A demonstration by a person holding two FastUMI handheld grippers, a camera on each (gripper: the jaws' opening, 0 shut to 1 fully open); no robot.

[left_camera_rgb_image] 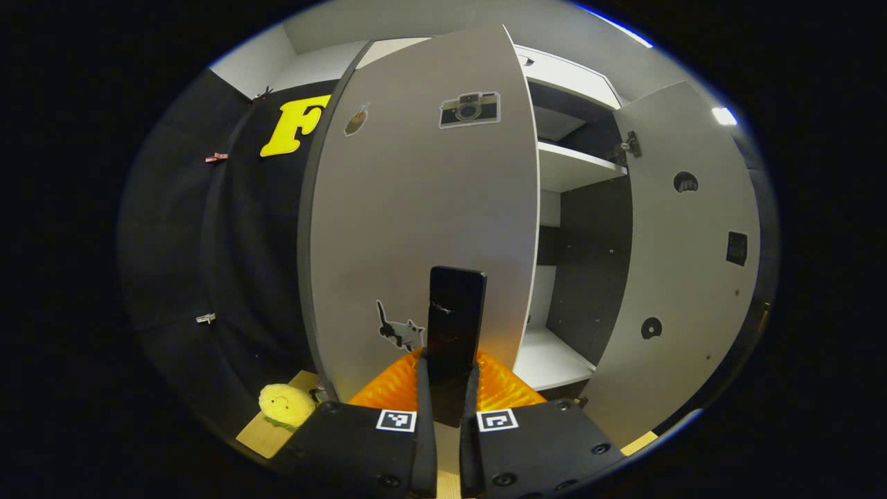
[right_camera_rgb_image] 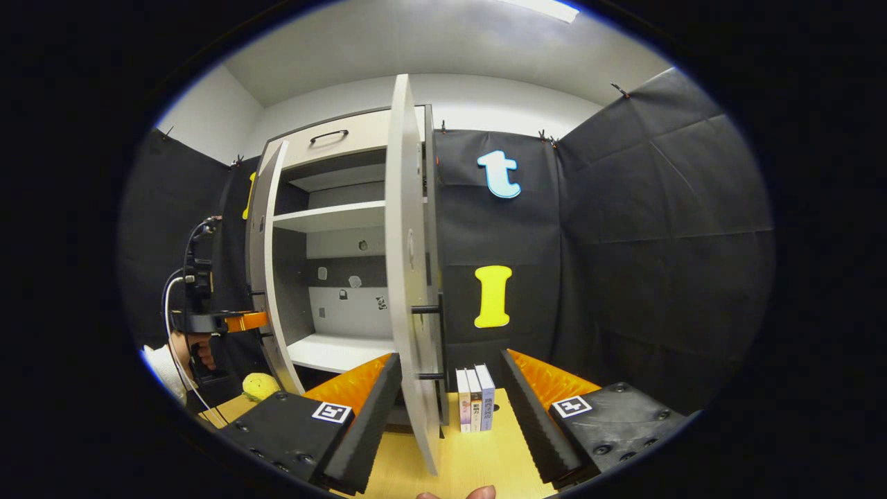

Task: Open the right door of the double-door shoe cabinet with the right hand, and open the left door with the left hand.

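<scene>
Left gripper view: a yellow plush toy [left_camera_rgb_image: 285, 405] lay on the wooden worktop [left_camera_rgb_image: 258, 435] to the left of the left tongs [left_camera_rgb_image: 449, 388]. The left tongs were closed on the black handle [left_camera_rgb_image: 455, 319] of the cabinet's left door [left_camera_rgb_image: 416, 208], both fingers pressing its sides; the door stood ajar directly ahead, bearing camera [left_camera_rgb_image: 469, 109] and cat [left_camera_rgb_image: 400, 330] stickers. To the right of the tongs lay the white shelves [left_camera_rgb_image: 572, 165], then the right door [left_camera_rgb_image: 686, 263], swung wide.

Right gripper view: far left, a hand [right_camera_rgb_image: 196, 350] held the left tongs [right_camera_rgb_image: 242, 321] at the left door [right_camera_rgb_image: 267, 270]. The right tongs [right_camera_rgb_image: 449, 409] stood open, their fingers apart on either side of the right door [right_camera_rgb_image: 409, 277], touching nothing. Three books [right_camera_rgb_image: 475, 409] stood upright on the worktop [right_camera_rgb_image: 478, 464] just beyond, between the fingers.
</scene>
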